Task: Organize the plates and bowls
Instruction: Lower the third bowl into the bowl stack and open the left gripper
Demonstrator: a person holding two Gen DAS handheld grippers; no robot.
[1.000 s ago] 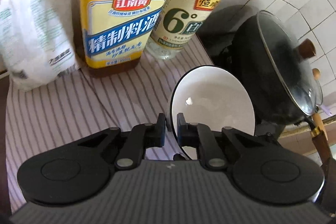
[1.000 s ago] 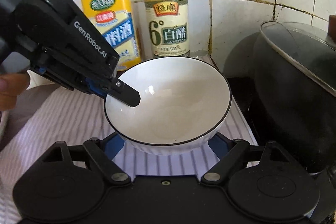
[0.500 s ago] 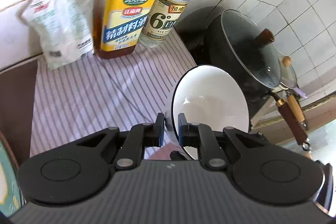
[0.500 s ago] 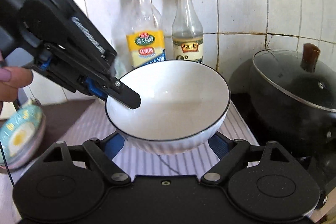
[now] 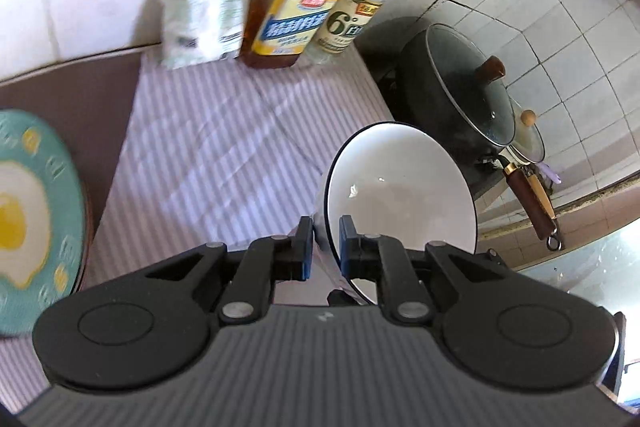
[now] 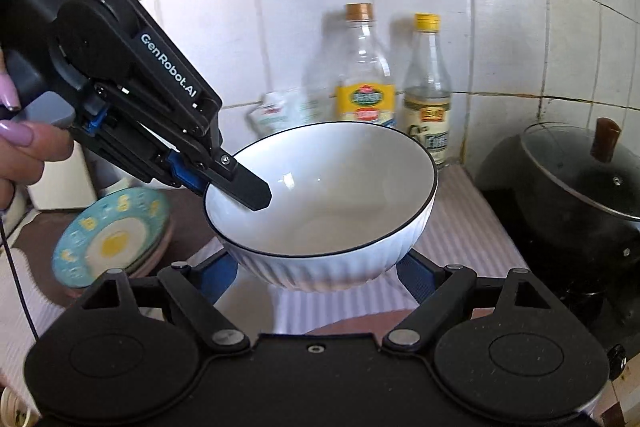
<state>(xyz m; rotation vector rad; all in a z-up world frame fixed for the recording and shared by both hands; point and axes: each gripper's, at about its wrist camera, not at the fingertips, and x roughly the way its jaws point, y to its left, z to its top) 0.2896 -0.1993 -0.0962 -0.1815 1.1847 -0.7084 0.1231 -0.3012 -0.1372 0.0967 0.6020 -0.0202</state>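
Observation:
A white bowl with a thin black rim [image 6: 332,203] hangs in the air above the striped cloth. My left gripper [image 5: 325,247] is shut on the bowl's rim [image 5: 400,195]; in the right wrist view it [image 6: 224,179] comes in from the upper left with one finger inside the bowl. My right gripper [image 6: 316,275] stands wide open with a finger on each side of the bowl's base; I cannot tell if they touch it. A teal plate with a fried-egg pattern [image 6: 112,235] tops a short stack of plates at the left and shows in the left wrist view [image 5: 32,211].
A purple-striped cloth [image 5: 224,147] covers the counter. A cooking-wine bottle [image 6: 366,79], a vinegar bottle [image 6: 428,87] and a white bag [image 5: 200,3] stand against the tiled wall. A black lidded pot [image 6: 576,195] sits on the stove at right.
Both grippers and the bowl have risen and pulled back from the bottles. The left gripper has kept its hold on the rim. The egg-pattern plate has come into view at left.

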